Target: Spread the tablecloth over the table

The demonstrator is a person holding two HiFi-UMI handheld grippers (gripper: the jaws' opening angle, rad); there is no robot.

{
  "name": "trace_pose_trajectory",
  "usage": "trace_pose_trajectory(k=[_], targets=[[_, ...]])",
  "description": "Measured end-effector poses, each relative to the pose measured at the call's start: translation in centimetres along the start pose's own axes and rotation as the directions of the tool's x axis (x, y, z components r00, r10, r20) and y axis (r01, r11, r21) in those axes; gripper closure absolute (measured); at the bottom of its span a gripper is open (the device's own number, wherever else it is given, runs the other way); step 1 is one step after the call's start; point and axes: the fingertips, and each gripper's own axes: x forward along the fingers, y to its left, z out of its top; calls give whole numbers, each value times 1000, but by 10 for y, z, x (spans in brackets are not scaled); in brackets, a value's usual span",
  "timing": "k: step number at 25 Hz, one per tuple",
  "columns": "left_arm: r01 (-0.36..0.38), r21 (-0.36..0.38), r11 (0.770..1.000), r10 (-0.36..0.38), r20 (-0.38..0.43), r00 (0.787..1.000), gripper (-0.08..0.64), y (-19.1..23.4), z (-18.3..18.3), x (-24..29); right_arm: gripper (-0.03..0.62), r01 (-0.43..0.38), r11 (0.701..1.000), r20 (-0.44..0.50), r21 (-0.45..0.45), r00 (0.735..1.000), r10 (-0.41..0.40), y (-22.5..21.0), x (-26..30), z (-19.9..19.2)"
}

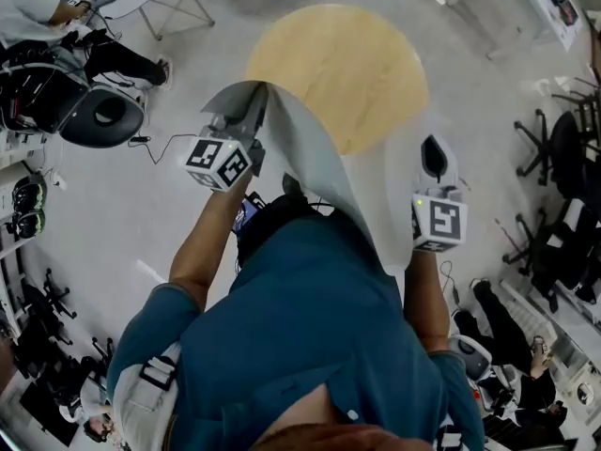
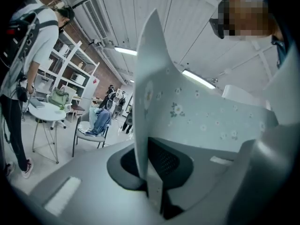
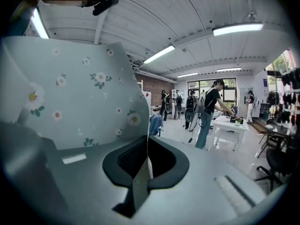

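Observation:
A round wooden table (image 1: 338, 69) stands on the floor ahead of me. A pale tablecloth (image 1: 315, 163) with a small daisy print hangs in the air between my two grippers, above the table's near edge. My left gripper (image 1: 242, 109) is shut on one edge of it; in the left gripper view the tablecloth (image 2: 187, 111) rises from the closed jaws. My right gripper (image 1: 434, 156) is shut on the other edge, and the printed side of the tablecloth (image 3: 79, 93) fills the left of the right gripper view. The cloth hides part of the table's near rim.
A black round seat (image 1: 101, 116) and a seated person (image 1: 56, 17) are at the far left. Black office chairs (image 1: 563, 158) stand at the right. A cable (image 1: 164, 148) lies on the floor. People stand at a white table (image 3: 229, 125) across the room.

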Motion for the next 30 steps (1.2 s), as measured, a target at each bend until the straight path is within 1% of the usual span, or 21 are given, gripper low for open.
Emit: trace_pose_trajectory(k=[3, 5, 8, 11, 16, 19, 22, 27, 29, 30], targets=[[-76, 19, 997, 75, 21, 997, 558, 19, 4, 5, 578, 16, 1000, -11, 25, 1000, -16, -31, 12, -8], [-141, 14, 990, 141, 37, 989, 558, 35, 6, 1, 578, 22, 999, -17, 36, 1000, -21, -49, 22, -14], [-222, 11, 975, 221, 64, 973, 558, 56, 14, -3, 578, 20, 999, -24, 50, 1000, -19, -73, 39, -16], [-281, 20, 960, 278, 95, 956, 558, 73, 22, 1, 578, 28, 998, -21, 58, 999, -27, -98, 53, -16], [-372, 12, 928, 368, 128, 921, 558, 105, 28, 4, 578, 65, 995, -47, 77, 997, -61, -137, 72, -31], [-419, 8, 908, 414, 136, 900, 558, 124, 29, 10, 578, 96, 991, -63, 96, 994, -90, -161, 80, -41], [-459, 2, 889, 454, 134, 881, 558, 145, 27, 6, 578, 123, 988, -82, 99, 990, -115, -176, 85, -55], [-511, 9, 860, 507, 119, 854, 558, 173, 19, 6, 578, 174, 980, -118, 95, 980, -162, -207, 95, -80], [-524, 21, 852, 519, 107, 848, 558, 182, 16, 10, 578, 190, 977, -129, 95, 976, -177, -220, 101, -88], [-523, 34, 852, 518, 99, 850, 558, 184, 14, 14, 578, 192, 977, -132, 94, 975, -179, -224, 105, -91]])
